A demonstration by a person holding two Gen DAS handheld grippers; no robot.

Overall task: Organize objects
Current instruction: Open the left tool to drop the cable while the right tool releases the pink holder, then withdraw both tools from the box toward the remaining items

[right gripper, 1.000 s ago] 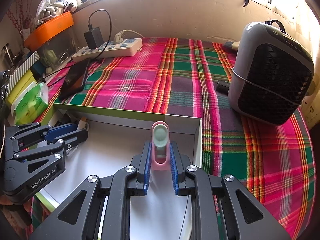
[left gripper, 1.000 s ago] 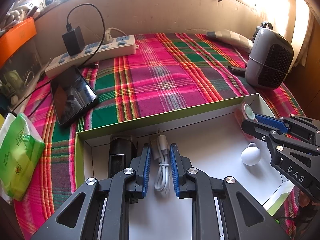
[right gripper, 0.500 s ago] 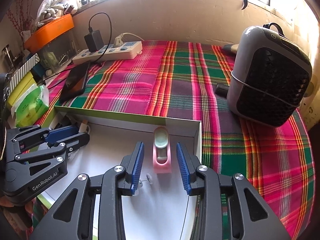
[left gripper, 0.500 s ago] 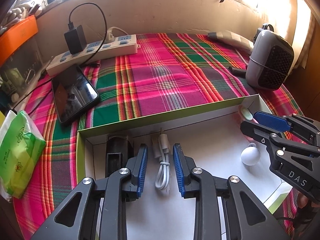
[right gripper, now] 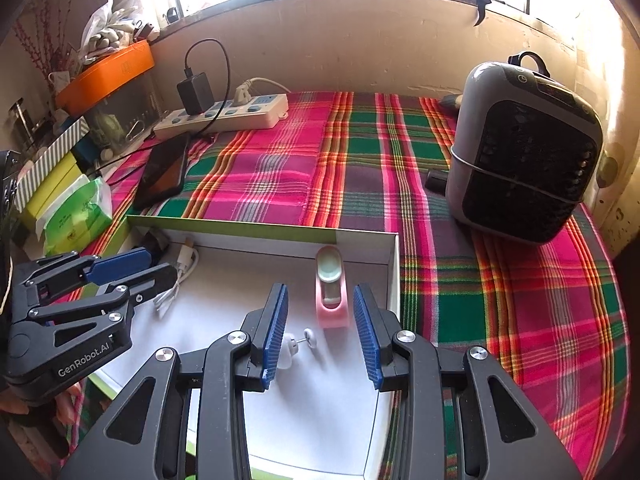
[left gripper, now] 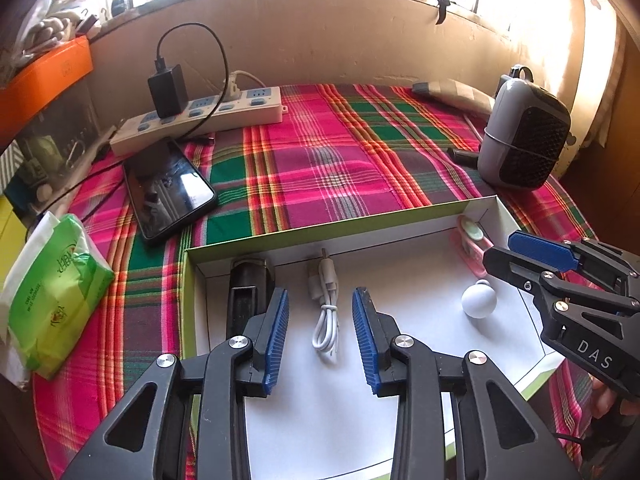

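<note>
Already the white cable (left gripper: 326,308) is released between the left tongs (left gripper: 321,336), whose jaws have just been opening; the pink holder (right gripper: 331,296) lies freed between the parted right tongs (right gripper: 320,334). Both are laid in the box (left gripper: 360,222); outside items are left unsorted.

In the box (left gripper: 320,228): 1 white cable (left gripper: 326,312), 1 black block (left gripper: 246,292), 1 white knob (left gripper: 479,300), 1 pink clip (right gripper: 331,292). Outside the box: 1 phone (left gripper: 170,190), 1 power strip (left gripper: 200,118), 1 heater (right gripper: 524,152).
</note>
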